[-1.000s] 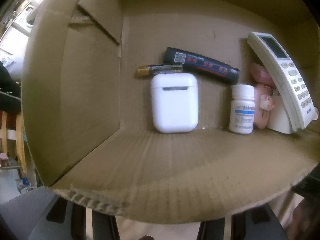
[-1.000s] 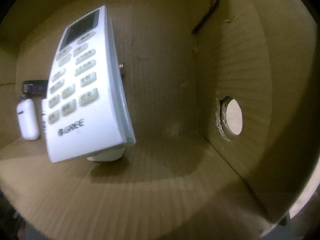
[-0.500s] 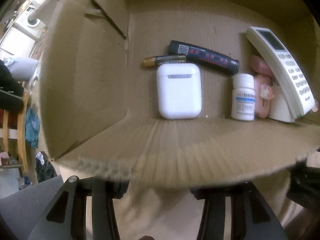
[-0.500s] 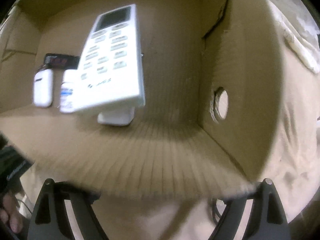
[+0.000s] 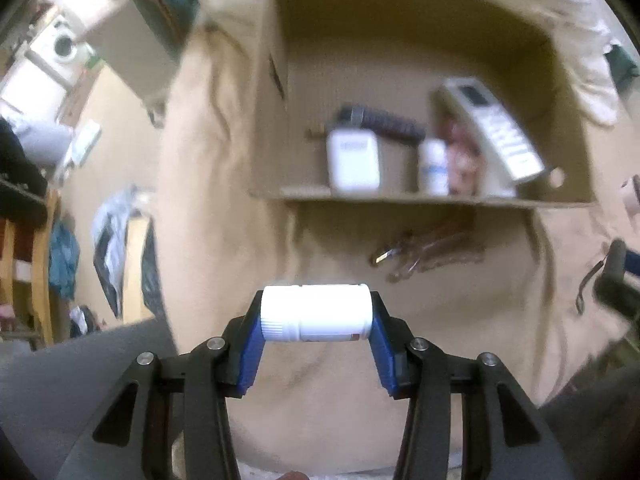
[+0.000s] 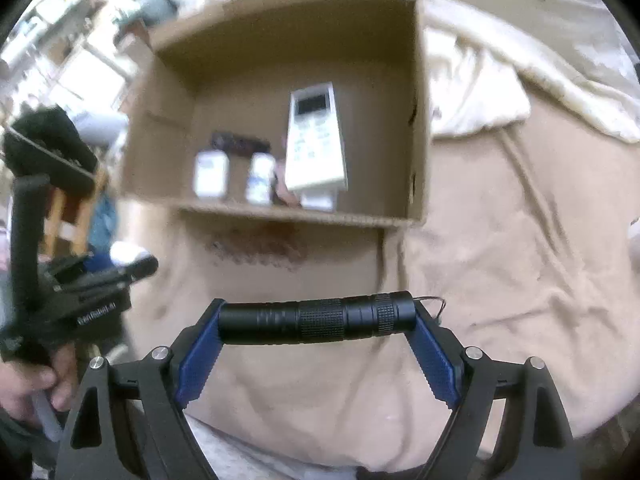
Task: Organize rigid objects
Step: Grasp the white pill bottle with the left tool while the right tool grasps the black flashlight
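Now, in the left wrist view, the left gripper (image 5: 316,330) is clamped end to end on a white pill bottle (image 5: 316,318) lying crosswise between its blue pads (image 5: 250,354); beige bedding (image 5: 340,412) lies open between it and the cardboard box (image 5: 276,112) far ahead; a brown hair clip (image 5: 430,250) rests just outside the box's near edge; inside stand a white case (image 5: 353,162), a small bottle (image 5: 433,167) and a tilted remote (image 5: 494,132).

Over in the right wrist view, the right gripper (image 6: 316,334) pinches a black flashlight (image 6: 316,318) by both ends, held level; the box mouth lies far ahead with room right of the remote (image 6: 316,140); the left gripper (image 6: 92,280) is at the left edge.
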`<act>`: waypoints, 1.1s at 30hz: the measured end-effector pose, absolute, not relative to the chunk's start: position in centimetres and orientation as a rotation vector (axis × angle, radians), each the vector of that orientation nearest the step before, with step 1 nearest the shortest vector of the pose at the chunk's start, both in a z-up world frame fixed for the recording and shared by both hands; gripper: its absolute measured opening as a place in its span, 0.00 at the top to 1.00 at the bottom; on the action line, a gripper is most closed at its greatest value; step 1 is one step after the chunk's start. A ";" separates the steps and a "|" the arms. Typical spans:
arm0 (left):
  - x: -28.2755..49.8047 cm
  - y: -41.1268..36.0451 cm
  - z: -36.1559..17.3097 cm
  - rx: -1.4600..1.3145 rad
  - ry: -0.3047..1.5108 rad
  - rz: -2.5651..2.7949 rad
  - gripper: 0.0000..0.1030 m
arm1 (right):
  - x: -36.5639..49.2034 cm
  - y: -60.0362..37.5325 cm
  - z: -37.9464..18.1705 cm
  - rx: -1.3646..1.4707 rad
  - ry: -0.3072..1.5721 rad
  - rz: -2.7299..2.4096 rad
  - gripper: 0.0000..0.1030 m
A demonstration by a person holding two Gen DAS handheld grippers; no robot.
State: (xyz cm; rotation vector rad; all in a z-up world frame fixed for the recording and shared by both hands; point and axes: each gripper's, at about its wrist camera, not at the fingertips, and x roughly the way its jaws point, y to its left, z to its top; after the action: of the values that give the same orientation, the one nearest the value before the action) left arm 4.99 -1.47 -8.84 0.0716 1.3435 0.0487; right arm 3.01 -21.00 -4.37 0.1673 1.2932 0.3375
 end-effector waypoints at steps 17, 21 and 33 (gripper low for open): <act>7.2 -1.2 3.5 0.120 1.035 0.036 0.58 | 8.1 -23.5 7.4 0.369 0.952 0.489 0.10; 8.4 -1.4 3.1 0.106 1.036 0.028 0.58 | 9.5 -22.4 11.5 0.325 0.885 0.508 0.10; 12.7 -3.0 -1.4 0.115 1.103 -0.015 0.58 | 13.6 -20.3 1.9 0.287 1.053 0.443 0.10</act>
State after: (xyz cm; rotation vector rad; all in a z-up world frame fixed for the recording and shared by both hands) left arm 12.70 -3.00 -1.43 0.1147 1.1032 -0.0147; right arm 13.64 -20.34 1.91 0.2874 1.0526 0.4434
